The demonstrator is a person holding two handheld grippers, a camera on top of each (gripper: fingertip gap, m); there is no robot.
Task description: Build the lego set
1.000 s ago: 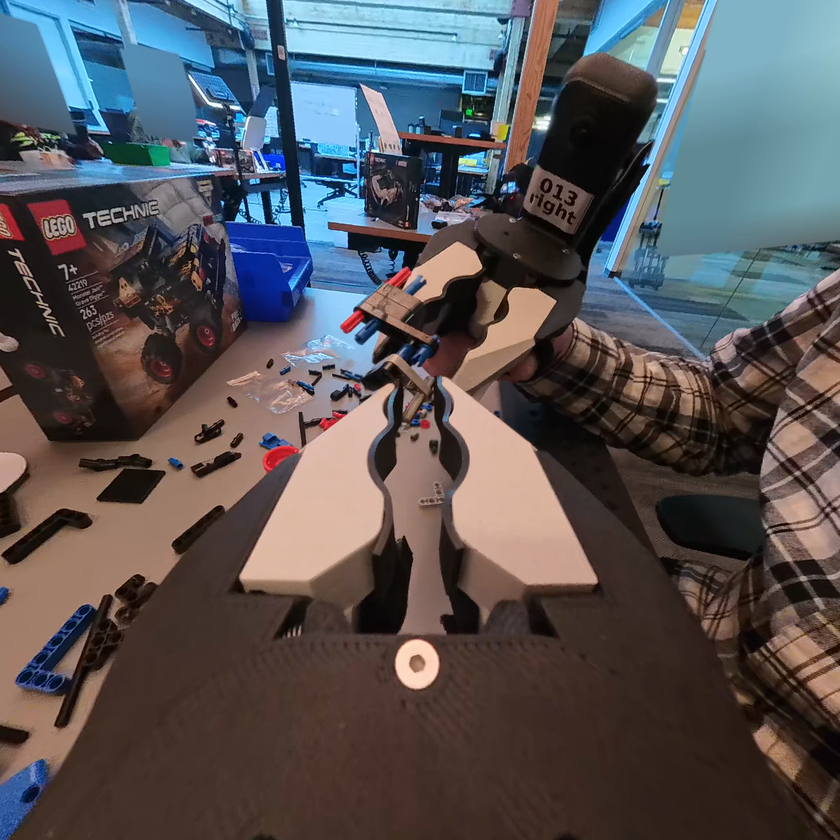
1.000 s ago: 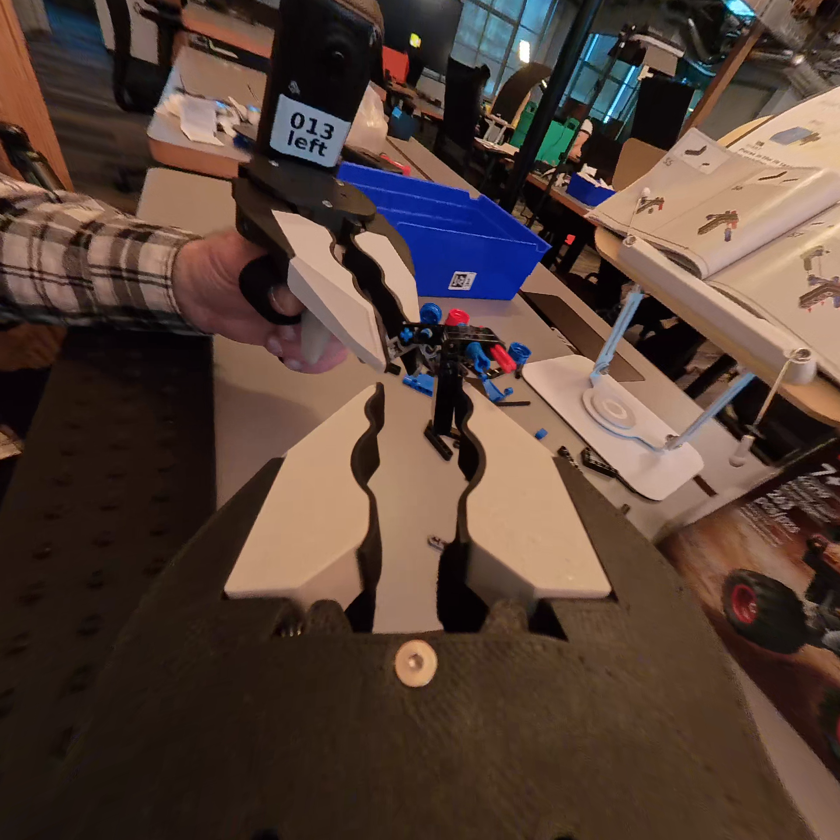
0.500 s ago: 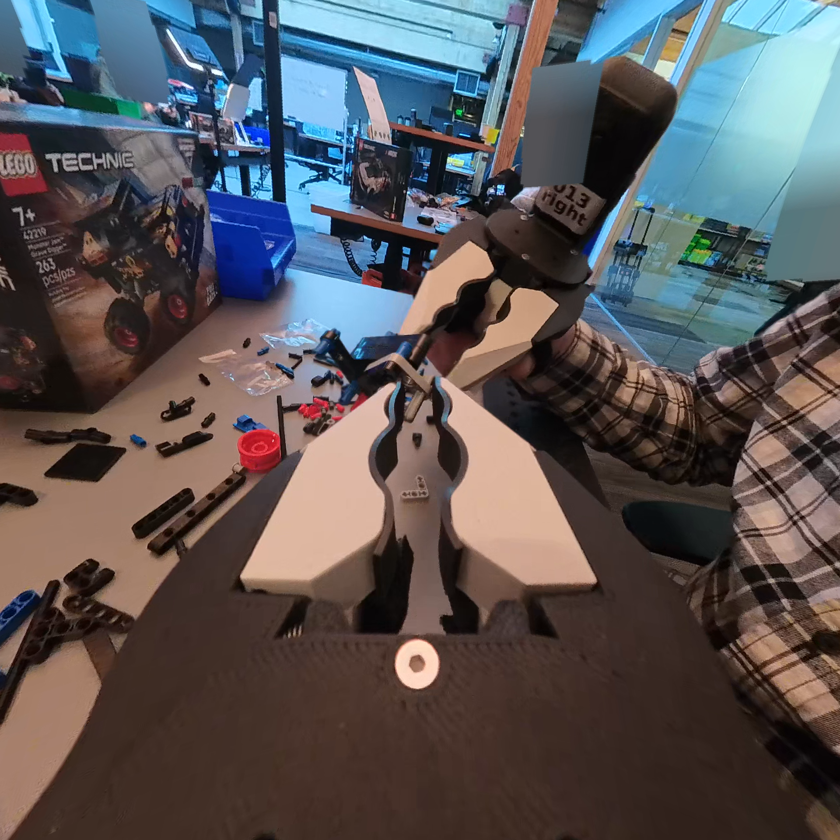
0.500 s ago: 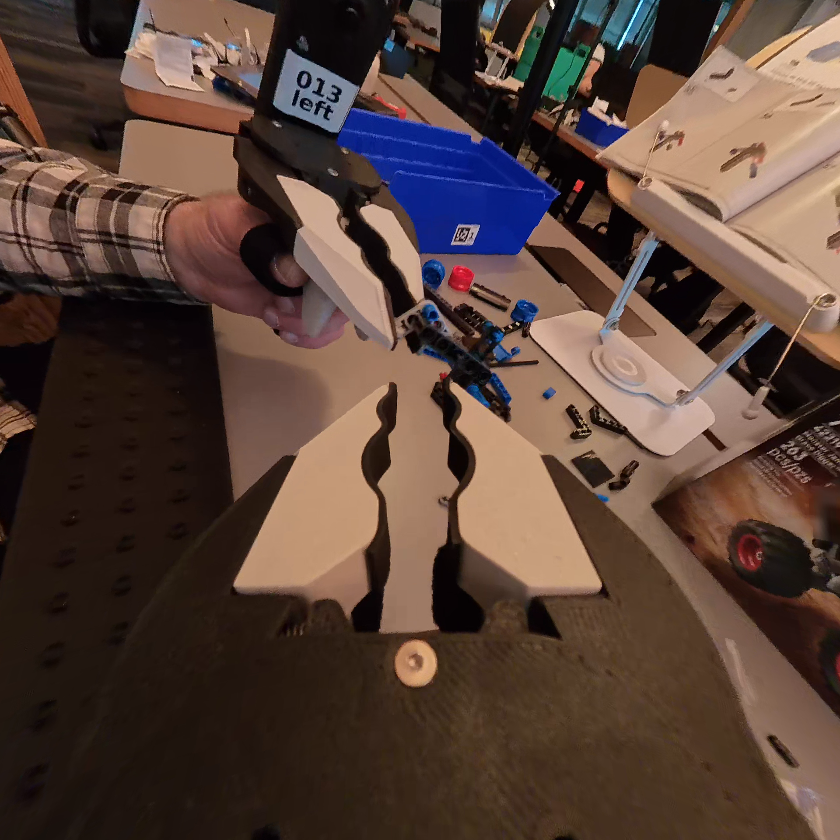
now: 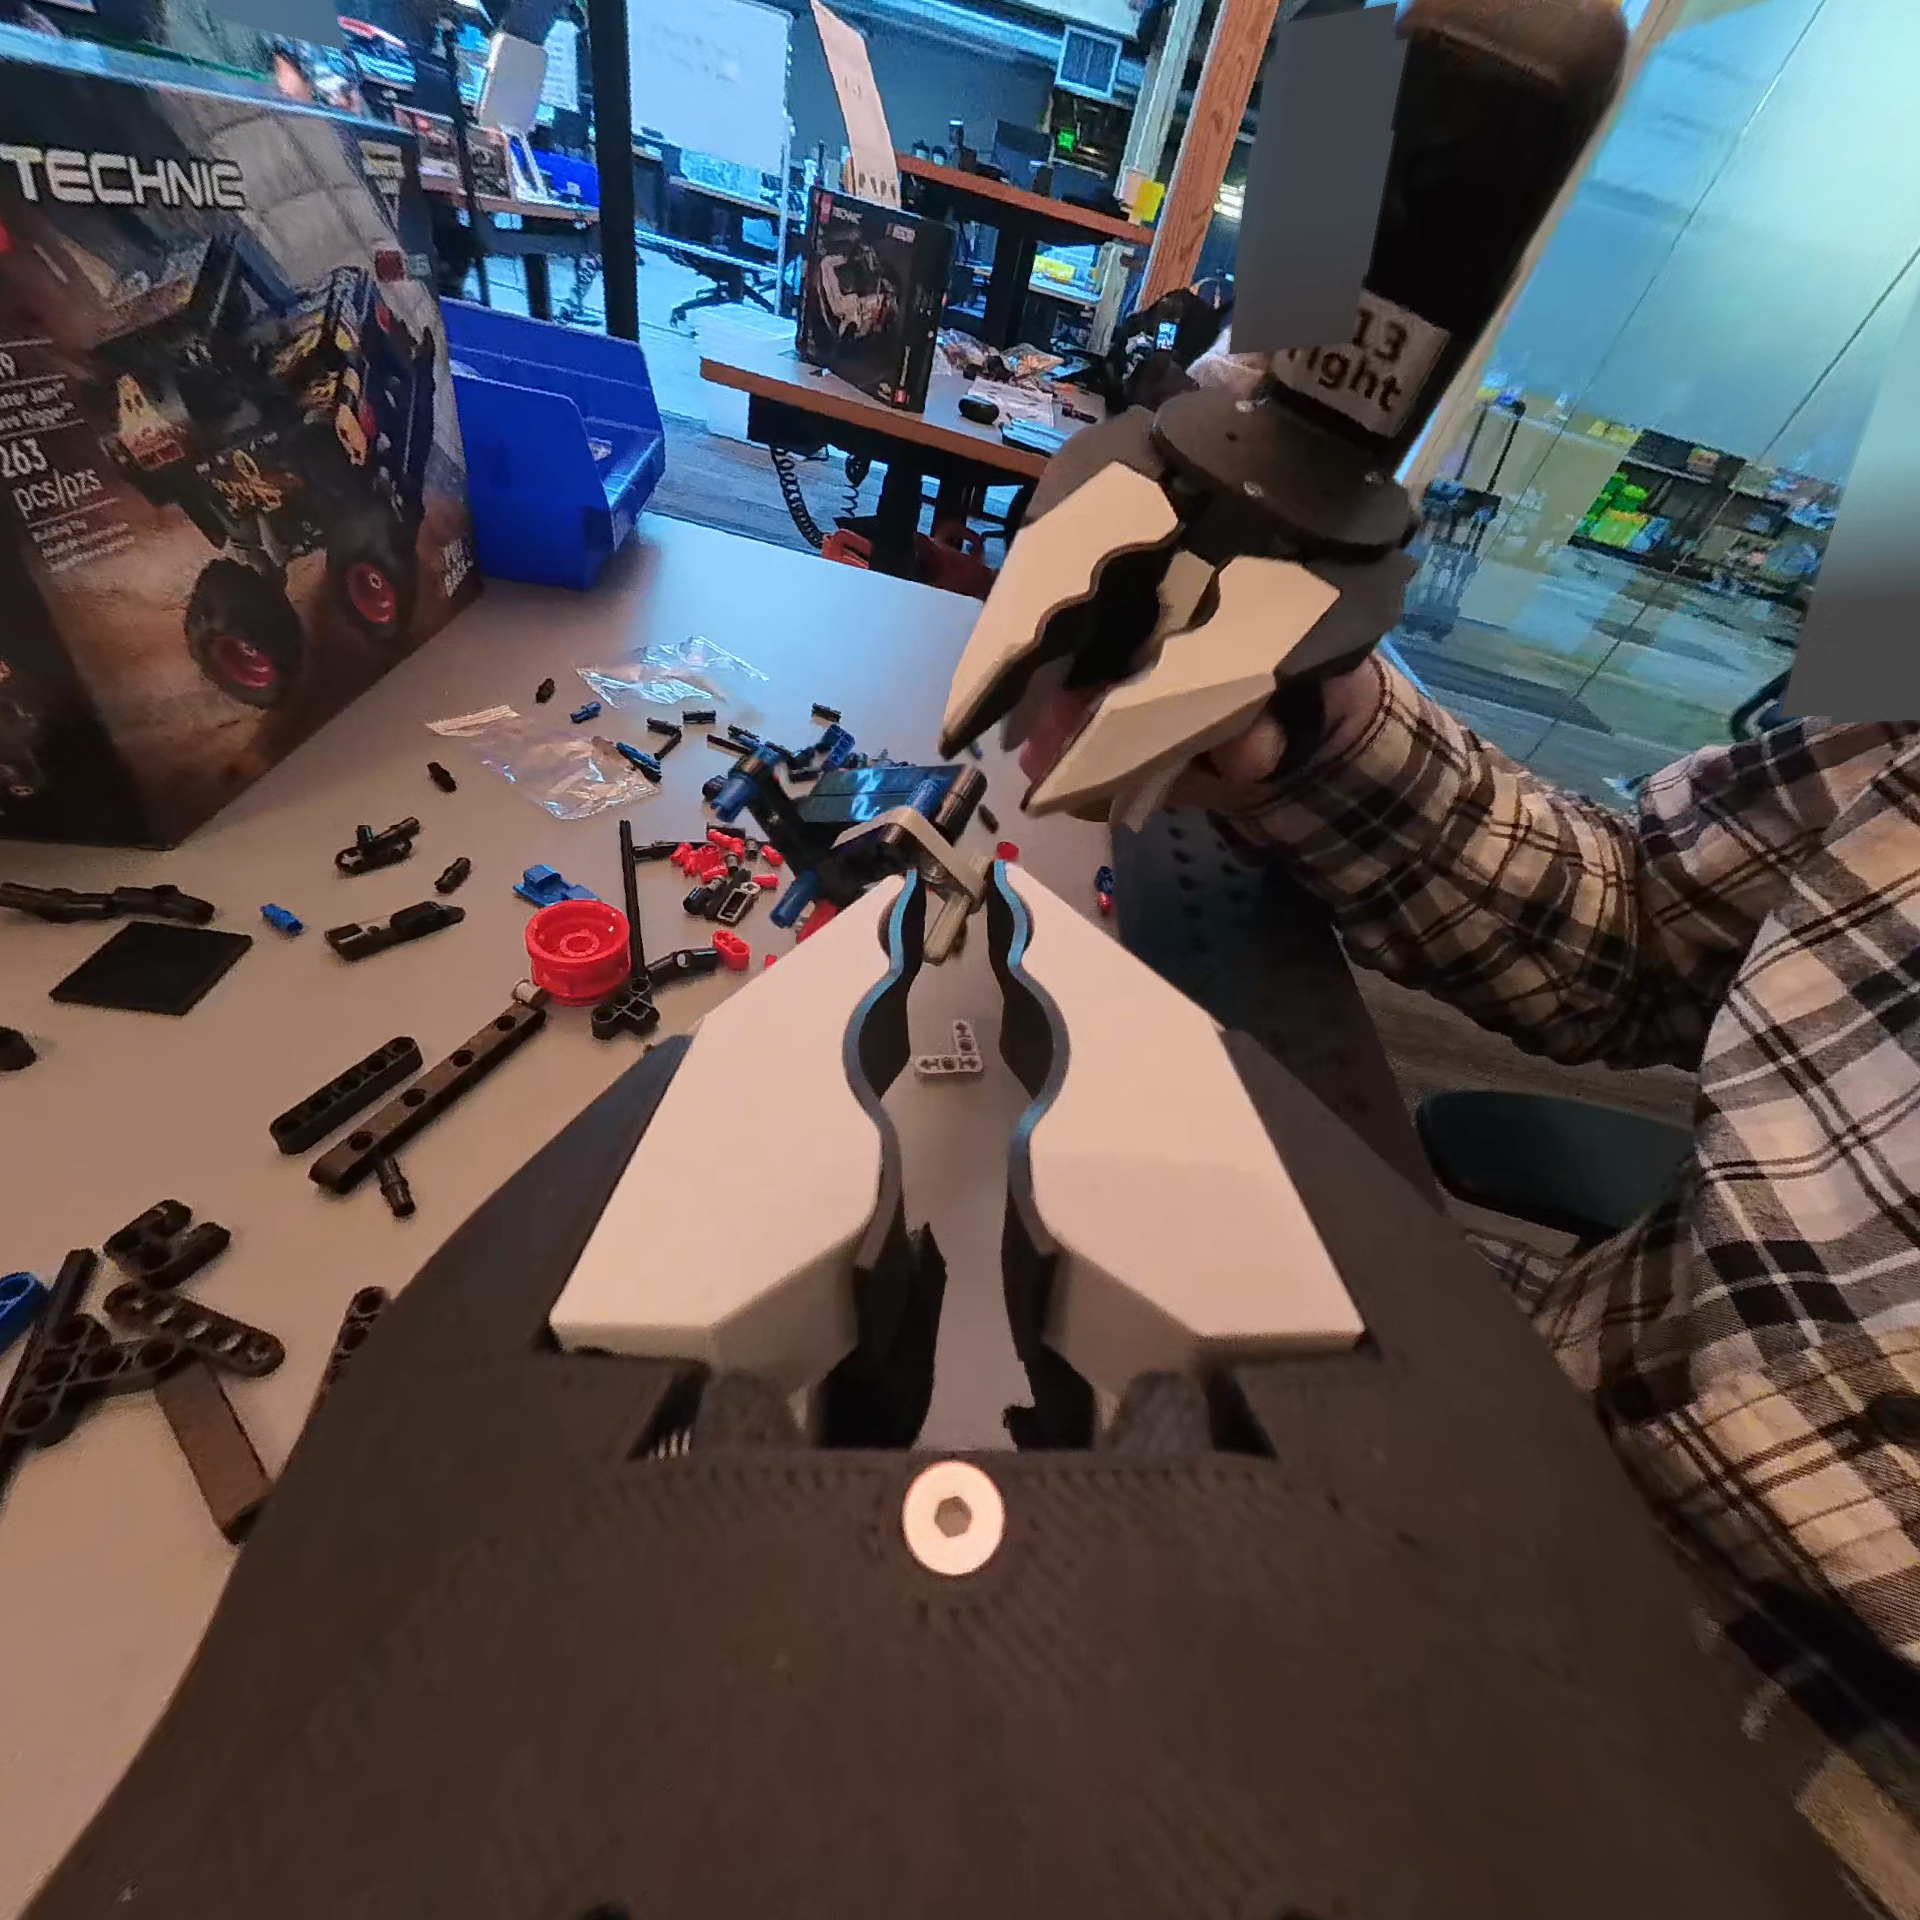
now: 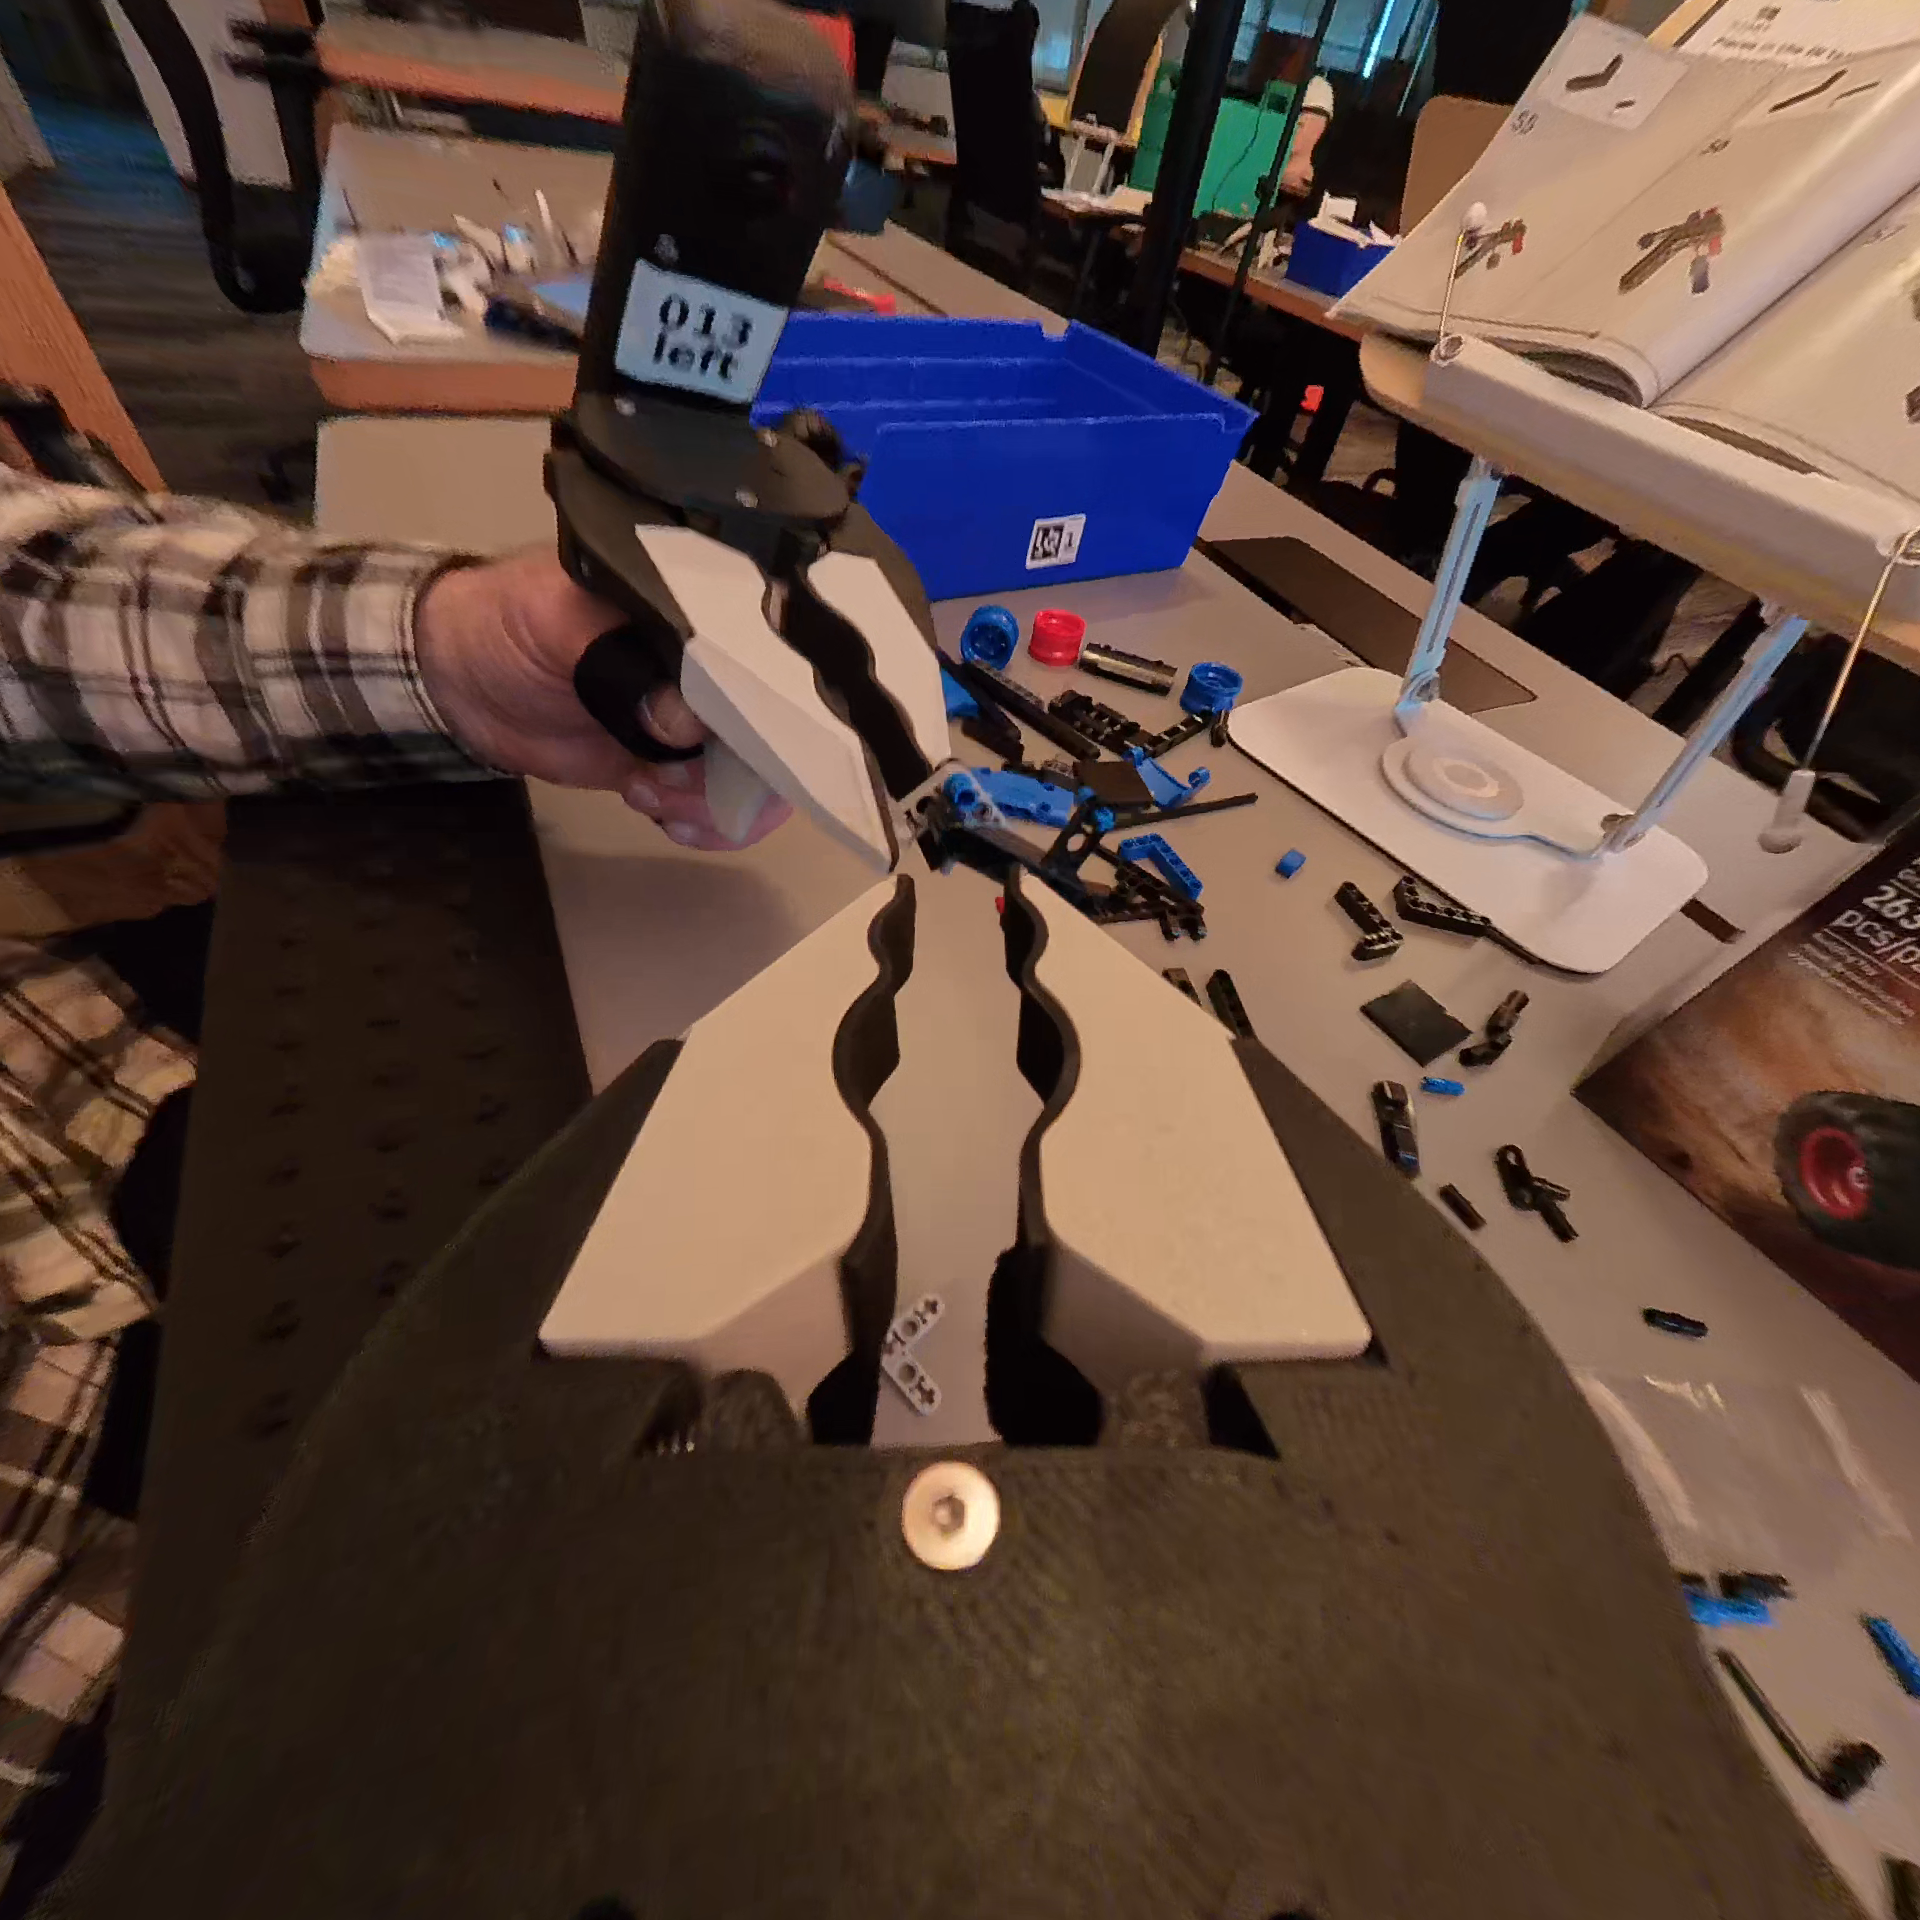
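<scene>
Lego assembly (image 5: 831,821) hangs just above the table, my left gripper (image 5: 951,894) clenched on its grey beam (image 5: 940,868). My right gripper (image 6: 956,894) sits released and empty, just beside it. To do this well, I'd steady the left, then lower the assembly flat among the loose parts (image 5: 717,862) before letting go.

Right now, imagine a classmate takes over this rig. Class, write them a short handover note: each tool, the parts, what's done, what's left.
Left tool: shut on a grey piece at the end of the black-and-blue sub-assembly.
Right tool: open, empty, close beside that grip.
Parts: grey L-beam lies on the table under the tools; red hub, loose beams and pins lie around; instruction booklet is open on its stand.
Done: one small sub-assembly.
Left: most of the build.
</scene>
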